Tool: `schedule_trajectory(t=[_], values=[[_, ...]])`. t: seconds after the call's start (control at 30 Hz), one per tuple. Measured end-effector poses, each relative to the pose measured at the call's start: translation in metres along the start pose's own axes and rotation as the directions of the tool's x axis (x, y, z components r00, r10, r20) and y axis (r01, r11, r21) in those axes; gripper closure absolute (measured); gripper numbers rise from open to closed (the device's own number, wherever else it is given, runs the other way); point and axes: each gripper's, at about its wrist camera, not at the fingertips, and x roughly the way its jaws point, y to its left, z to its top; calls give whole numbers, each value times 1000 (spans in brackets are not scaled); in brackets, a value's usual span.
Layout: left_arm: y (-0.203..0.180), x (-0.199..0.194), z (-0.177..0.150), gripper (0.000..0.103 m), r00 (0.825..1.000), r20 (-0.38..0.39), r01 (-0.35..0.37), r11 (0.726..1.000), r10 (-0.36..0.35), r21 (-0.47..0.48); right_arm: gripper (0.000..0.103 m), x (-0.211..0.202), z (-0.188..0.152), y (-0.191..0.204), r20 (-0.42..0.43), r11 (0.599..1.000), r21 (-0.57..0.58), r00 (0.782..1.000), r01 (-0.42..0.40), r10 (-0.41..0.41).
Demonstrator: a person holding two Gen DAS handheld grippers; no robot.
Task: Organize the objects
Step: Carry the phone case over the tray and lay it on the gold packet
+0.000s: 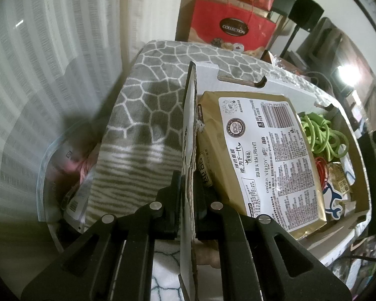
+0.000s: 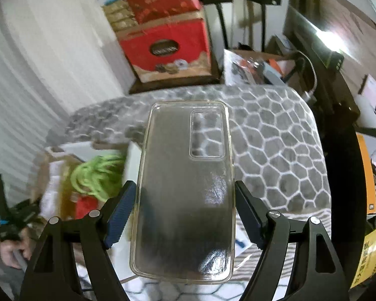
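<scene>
In the left wrist view my left gripper (image 1: 187,195) is shut on the upright white side wall of a cardboard box (image 1: 189,135). The box holds a gold tissue pack (image 1: 260,160), a coil of green cord (image 1: 320,135) and a red item (image 1: 322,171). In the right wrist view my right gripper (image 2: 184,205) is shut on a clear phone case (image 2: 185,190), holding it by its long edges above the table. The box (image 2: 87,150) lies below to the left, with the green cord (image 2: 97,175) in it.
A grey blanket with a white honeycomb pattern (image 2: 275,145) covers the table. Red gift boxes (image 1: 230,22) stand behind it by the wall. A clear bin with packets (image 1: 62,175) sits left of the box. A monitor and cables (image 2: 325,50) are at right.
</scene>
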Motion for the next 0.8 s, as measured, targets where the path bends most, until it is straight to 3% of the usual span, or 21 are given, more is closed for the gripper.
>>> schedule_trajectory(t=[0.27,0.43,0.63,0.8], values=[[0,0,0,97,1000,-1,0,1000,0,1,24,-5,1,60,-27,987,-111,993,-118,115],[0,0,0,97,1000,0,0,1000,0,-1,24,11,-7,100,-71,970,-199,989,-142,130],[0,0,0,97,1000,0,1,1000,-1,-1,24,33,-15,122,-121,961,-218,982,-169,145],[0,0,0,97,1000,-1,3,1000,-3,-2,24,42,-19,139,-147,924,-306,970,-230,192]])
